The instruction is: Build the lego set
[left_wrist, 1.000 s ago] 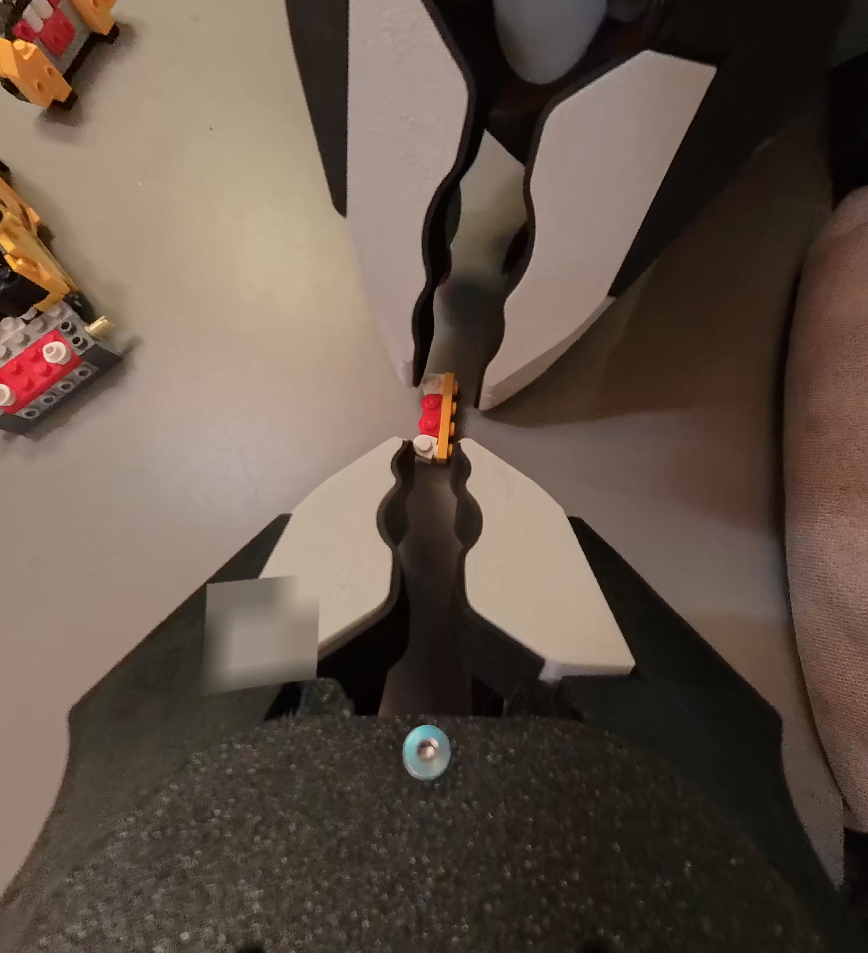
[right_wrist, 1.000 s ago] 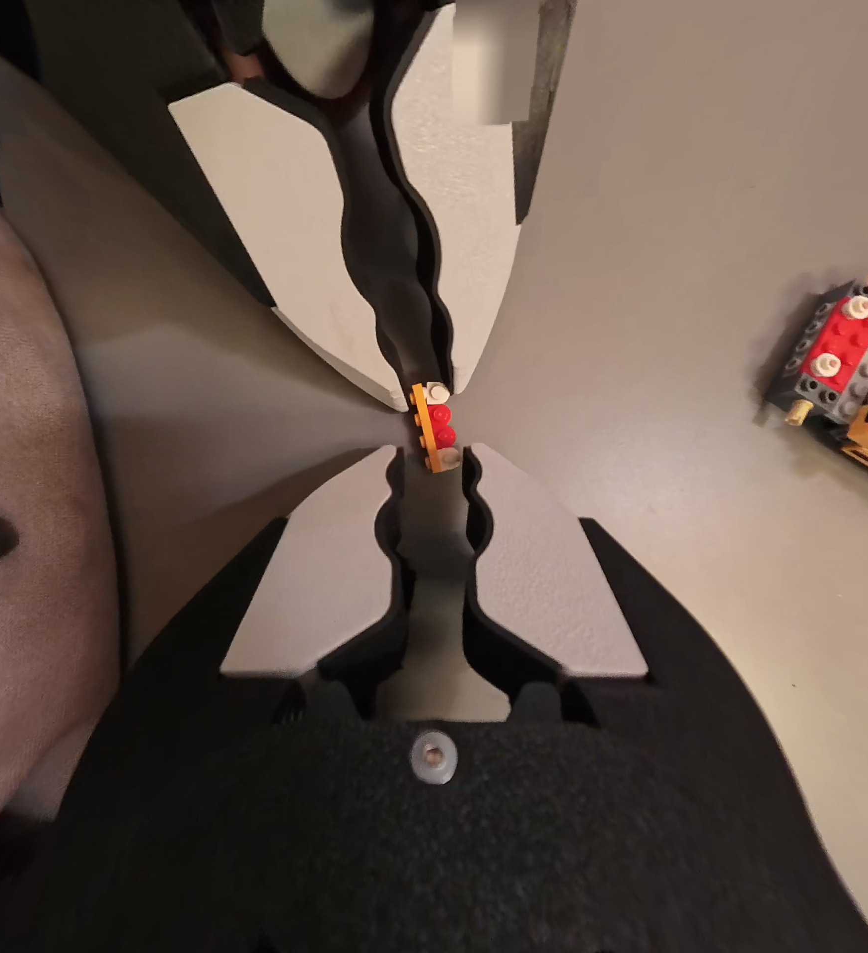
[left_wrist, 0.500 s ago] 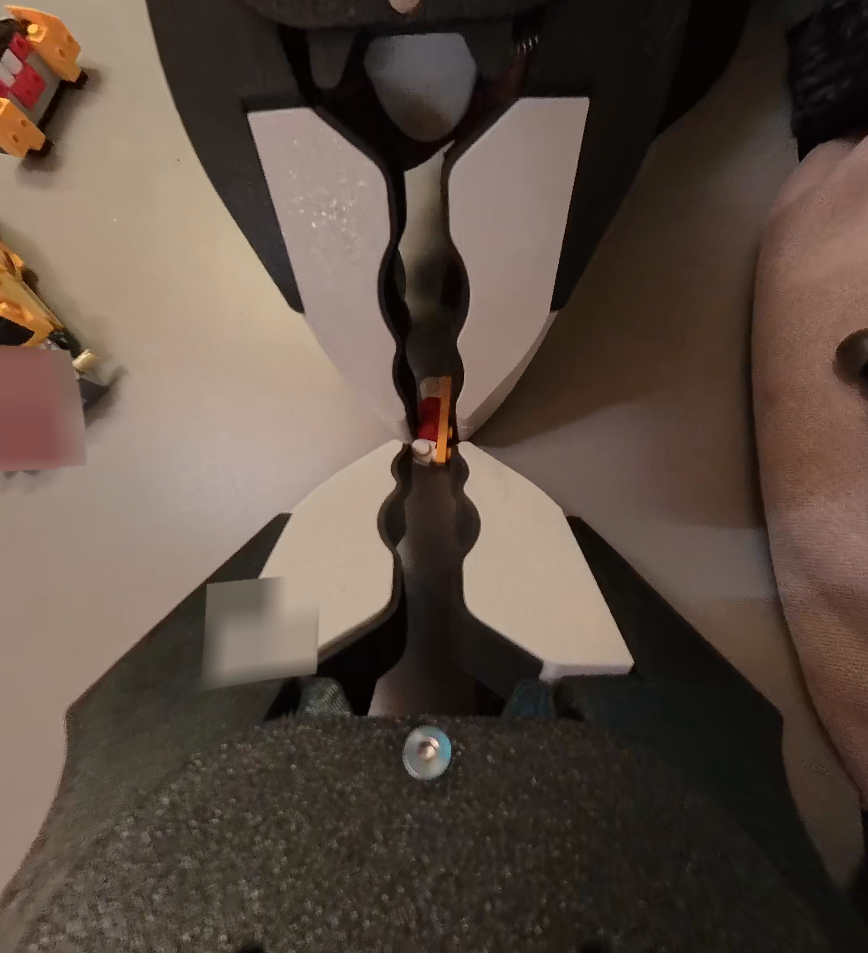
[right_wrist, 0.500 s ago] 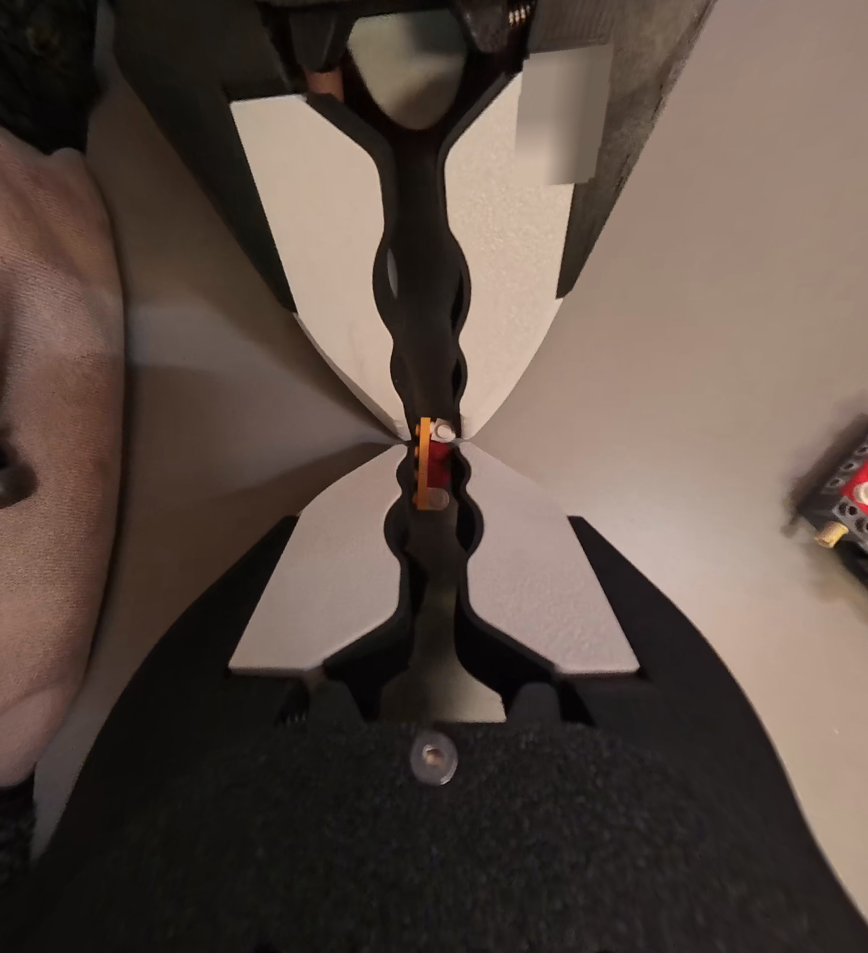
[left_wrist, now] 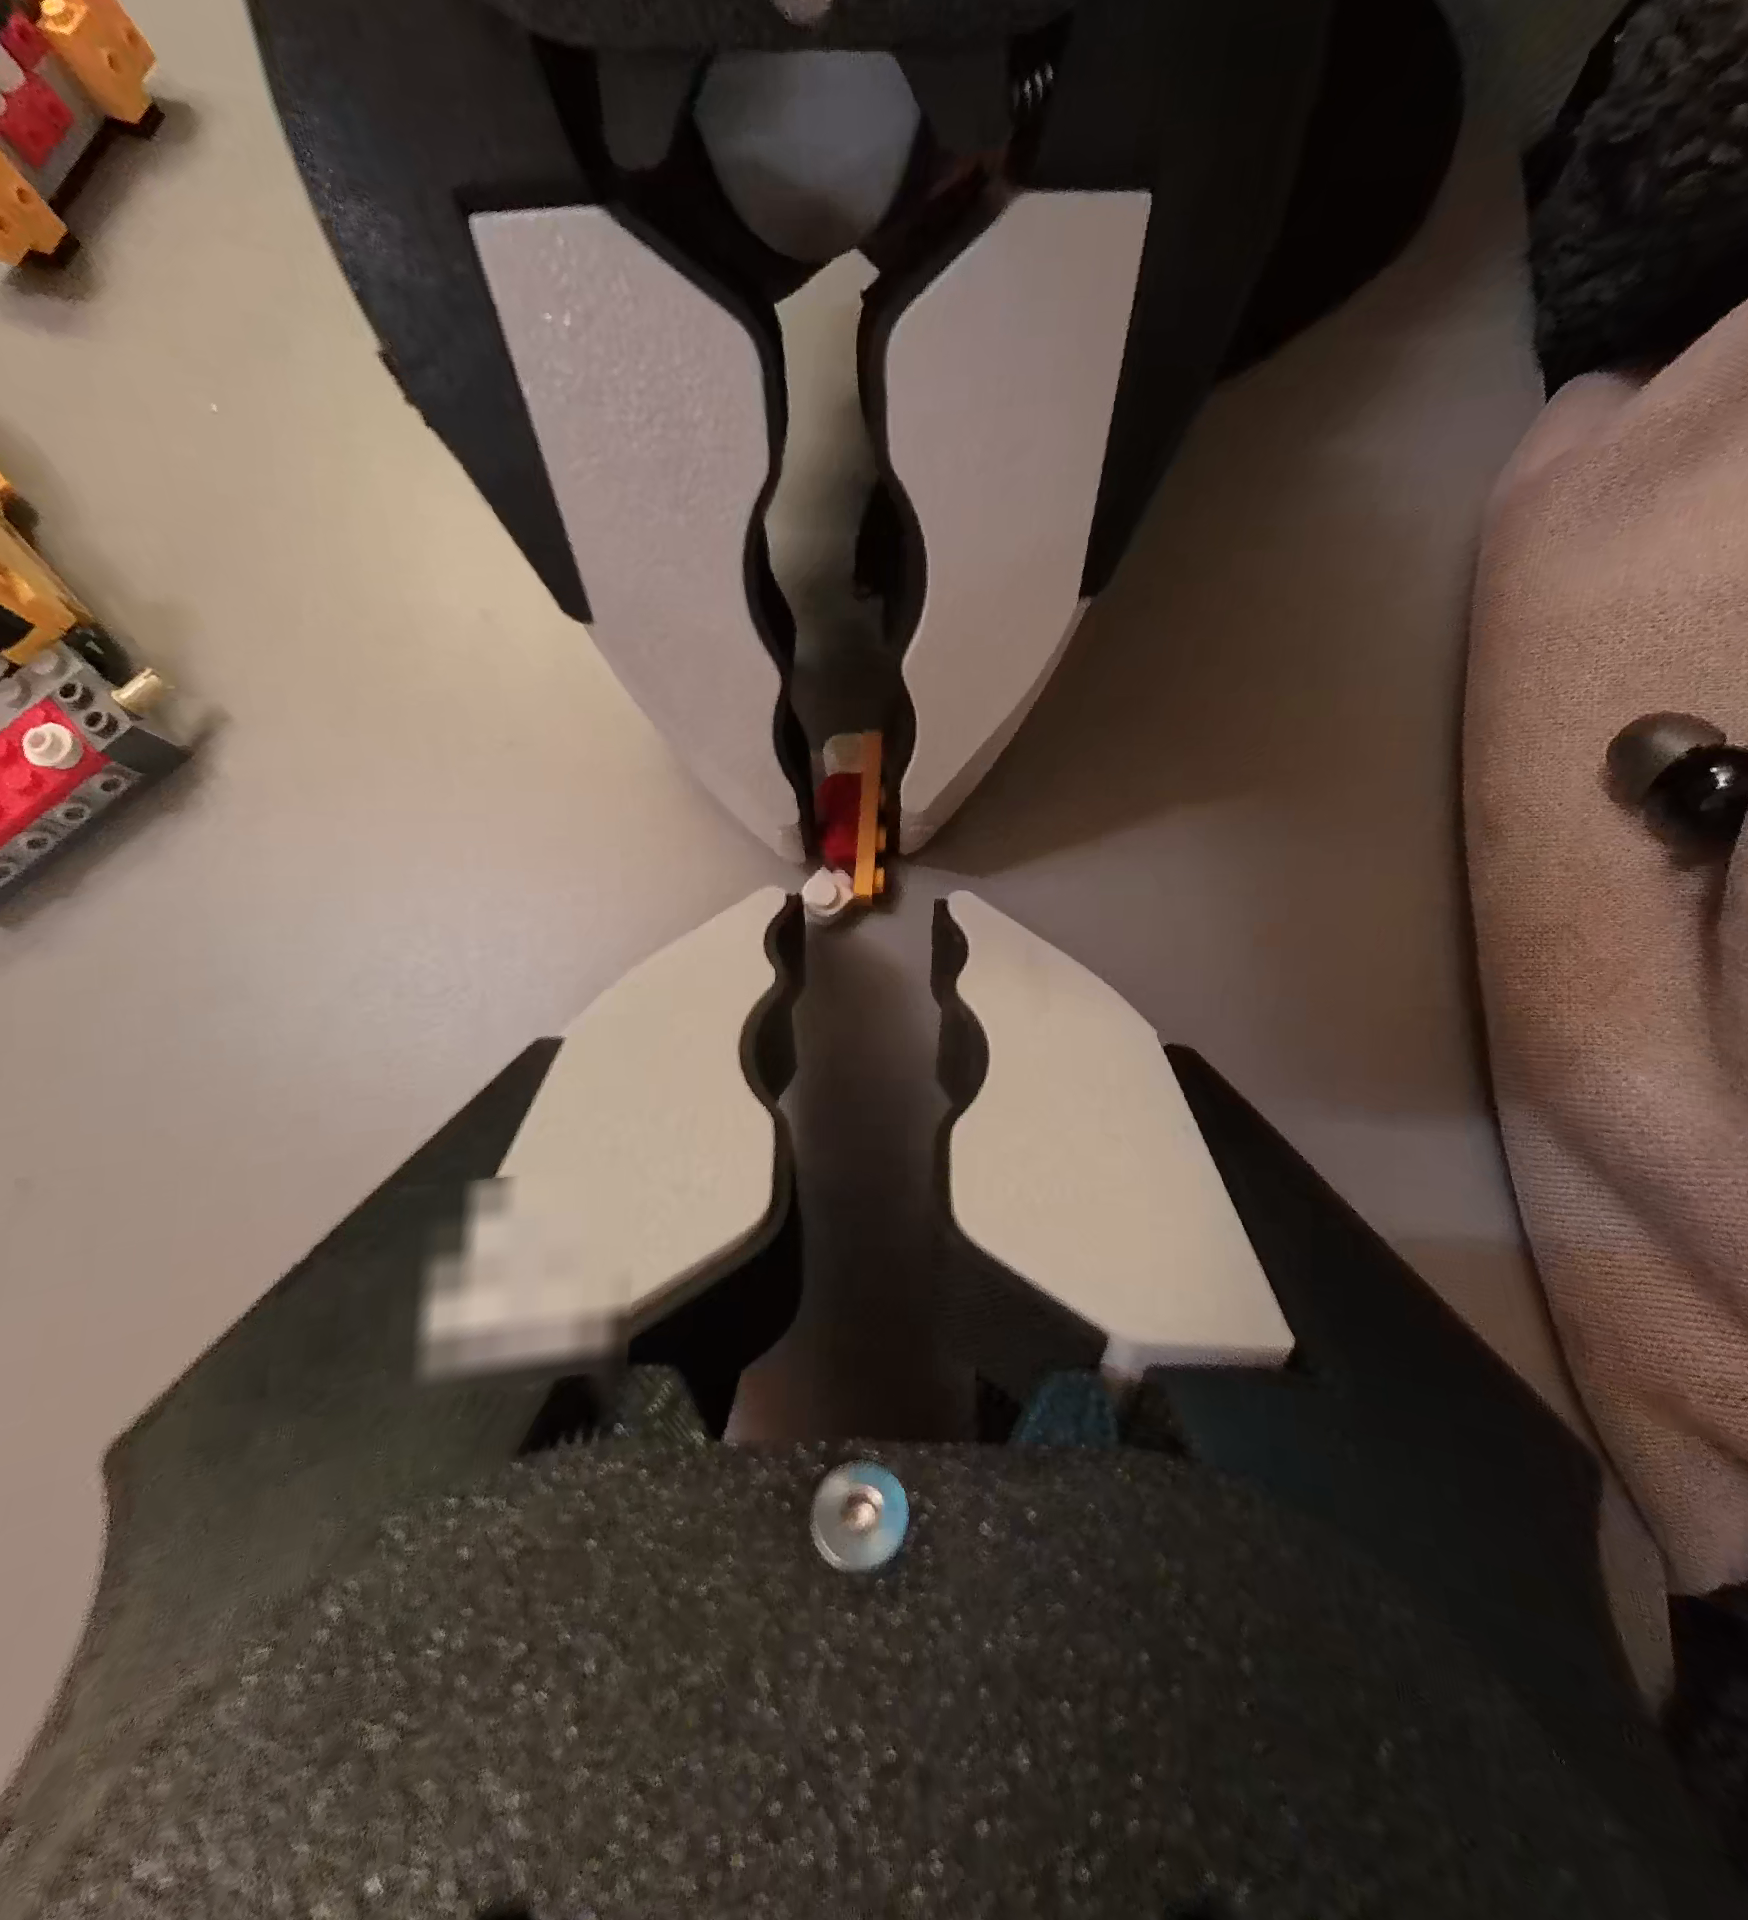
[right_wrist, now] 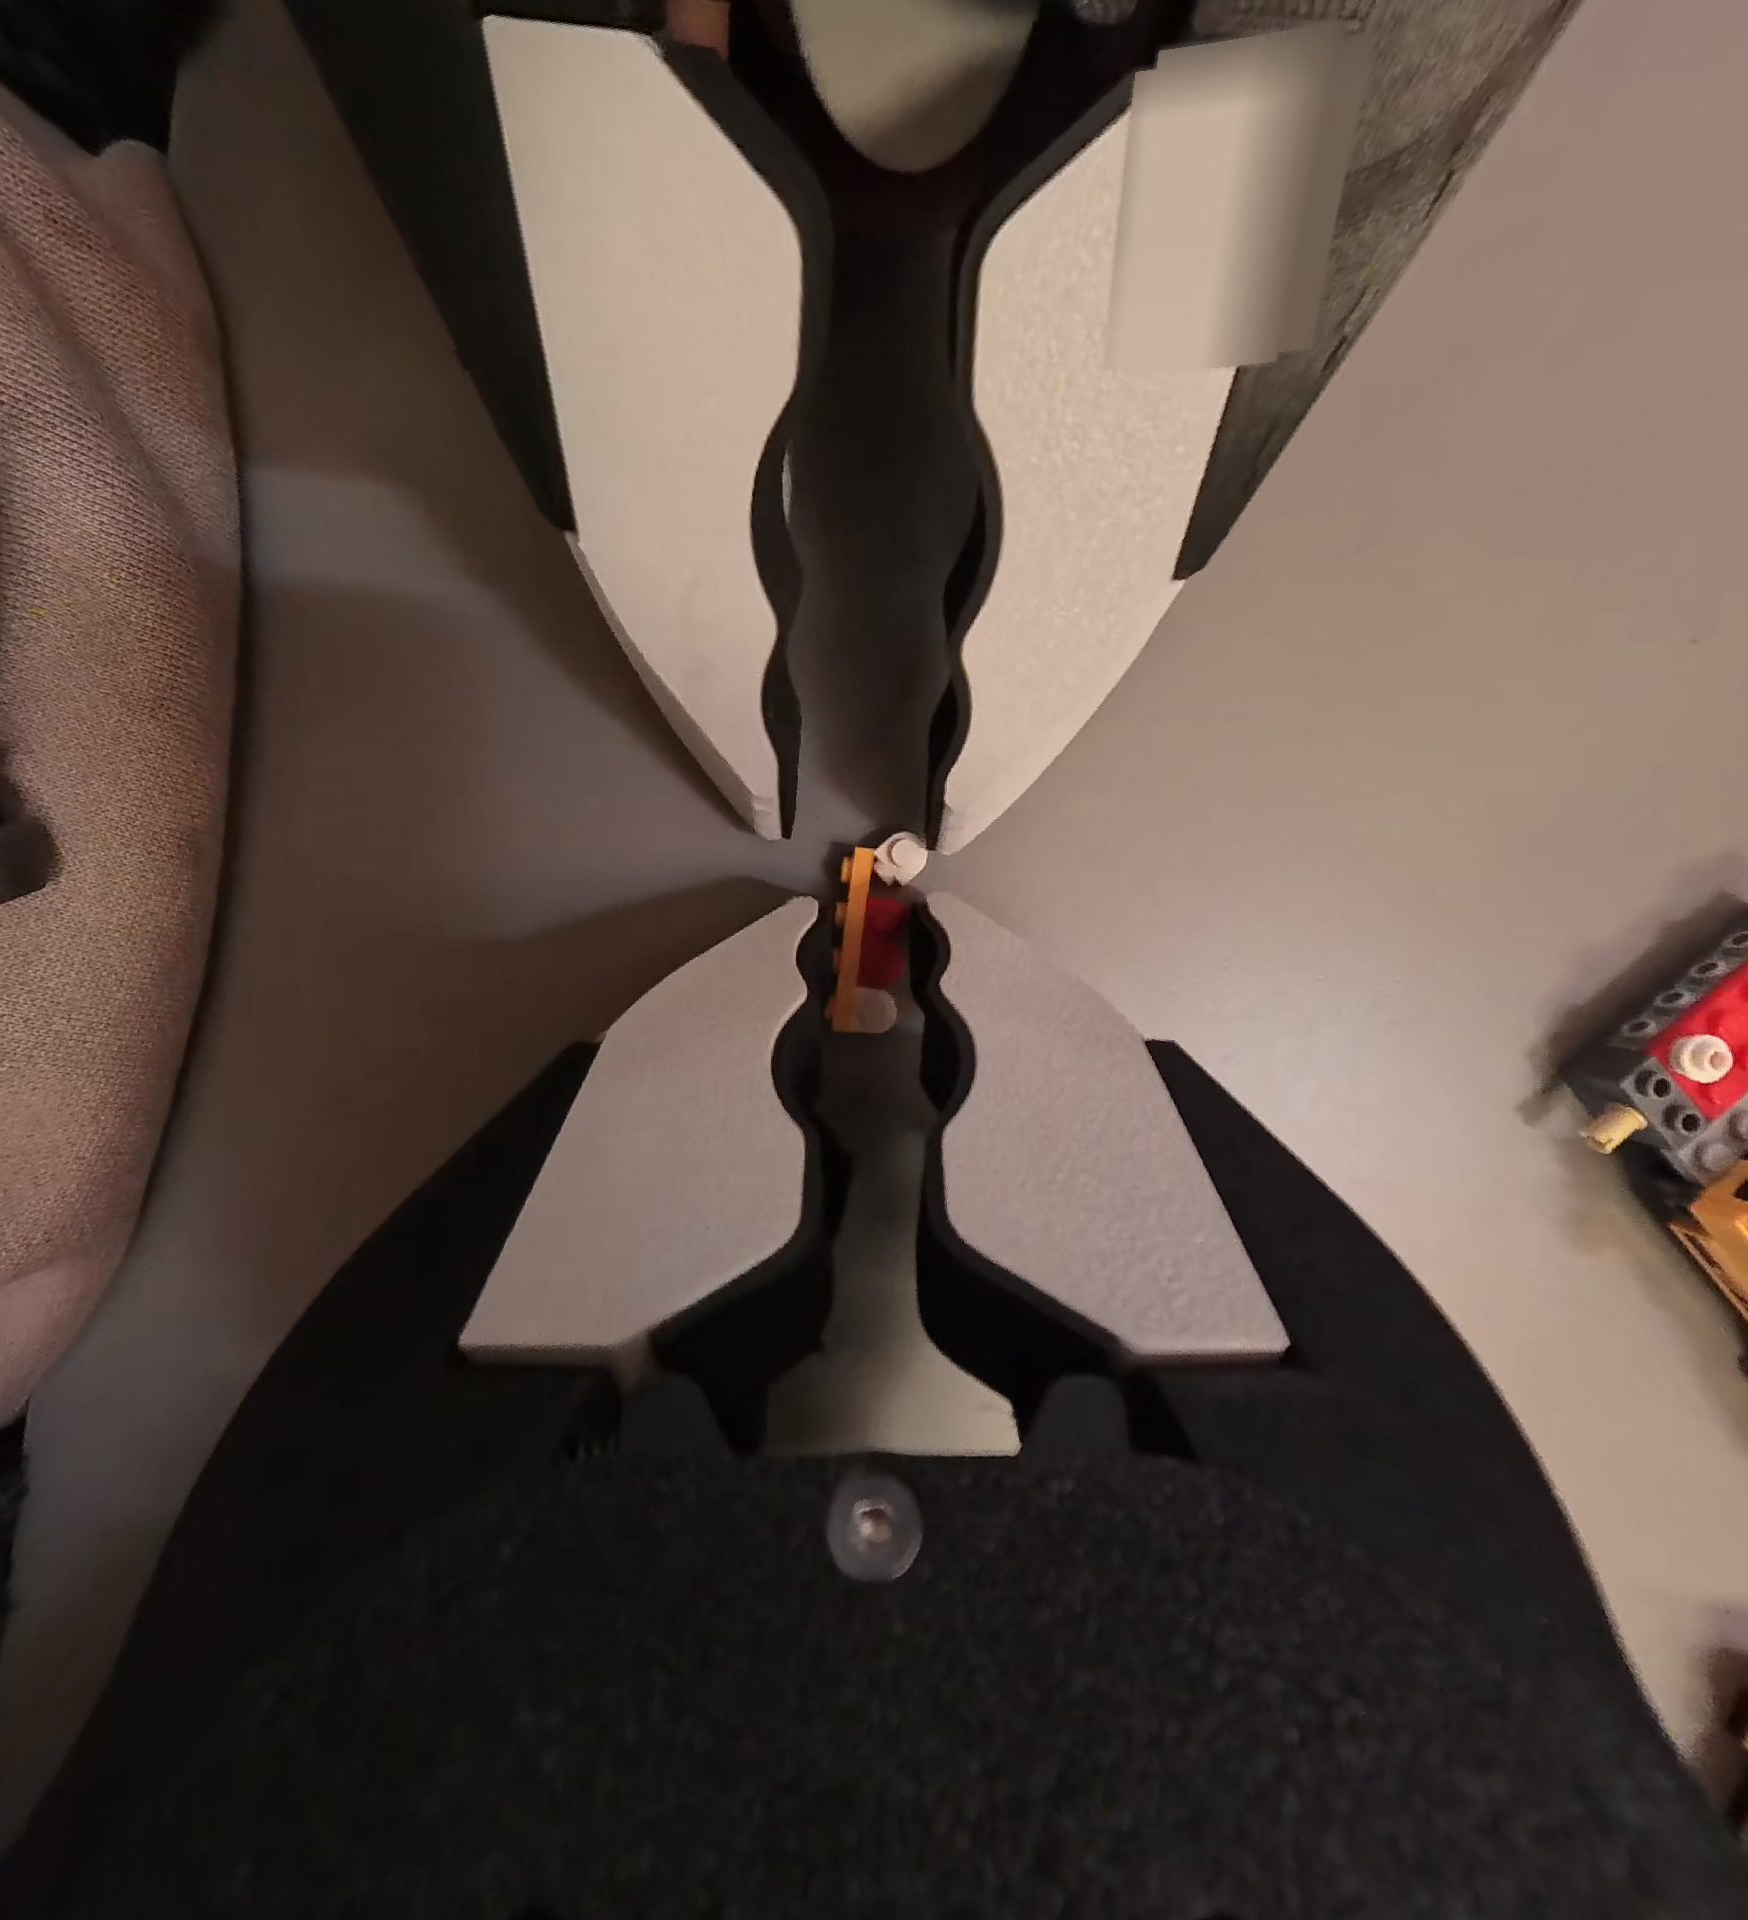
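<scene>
A small assembly [right_wrist: 862, 951], an orange plate carrying red and white studs, is clamped between the fingertips of my right gripper [right_wrist: 868, 914]. In the left wrist view the same assembly [left_wrist: 852, 821] sits in the right gripper, which reaches in from the top. My left gripper [left_wrist: 870, 906] faces it tip to tip, open, with one white stud just ahead of its left fingertip. In the right wrist view the left gripper [right_wrist: 865, 826] comes in from the top with its jaws apart. Both are held above the grey table [left_wrist: 330, 987].
A grey base with a red plate and a yellow arm [left_wrist: 8, 800] lies on the table to the left; it also shows in the right wrist view [right_wrist: 1743, 1039]. A small orange and red block [left_wrist: 8, 135] lies far left. A person's beige garment [left_wrist: 1628, 935] borders the table.
The left gripper held the assembly and the open right gripper closed over its other end. The left gripper has now opened and let go; the right gripper holds it.
</scene>
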The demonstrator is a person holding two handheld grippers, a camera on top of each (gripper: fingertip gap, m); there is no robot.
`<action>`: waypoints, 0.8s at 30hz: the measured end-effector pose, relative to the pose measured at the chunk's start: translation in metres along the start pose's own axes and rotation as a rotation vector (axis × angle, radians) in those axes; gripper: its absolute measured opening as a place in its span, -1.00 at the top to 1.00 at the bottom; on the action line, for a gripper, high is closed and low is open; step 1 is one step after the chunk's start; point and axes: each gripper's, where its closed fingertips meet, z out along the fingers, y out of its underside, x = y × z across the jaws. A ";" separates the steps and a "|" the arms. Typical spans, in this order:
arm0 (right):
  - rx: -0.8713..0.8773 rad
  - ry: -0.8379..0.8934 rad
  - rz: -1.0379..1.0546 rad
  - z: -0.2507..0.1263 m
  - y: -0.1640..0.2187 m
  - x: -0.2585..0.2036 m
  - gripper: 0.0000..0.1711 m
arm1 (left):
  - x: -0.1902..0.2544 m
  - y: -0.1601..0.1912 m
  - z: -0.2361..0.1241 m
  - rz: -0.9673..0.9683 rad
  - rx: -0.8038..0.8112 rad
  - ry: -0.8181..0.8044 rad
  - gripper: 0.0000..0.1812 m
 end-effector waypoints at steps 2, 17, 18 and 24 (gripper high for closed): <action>0.002 0.007 0.002 0.000 0.000 0.000 0.85 | -0.001 0.000 0.001 -0.007 -0.004 0.000 0.76; 0.024 0.003 0.022 -0.002 0.004 -0.002 0.84 | -0.002 -0.001 0.007 0.004 -0.016 -0.008 0.84; 0.026 0.007 0.031 -0.002 0.004 -0.002 0.84 | -0.002 -0.002 0.007 0.003 -0.017 -0.013 0.84; 0.027 0.028 0.086 -0.003 0.005 -0.002 0.85 | -0.002 -0.002 0.008 0.002 -0.025 -0.028 0.84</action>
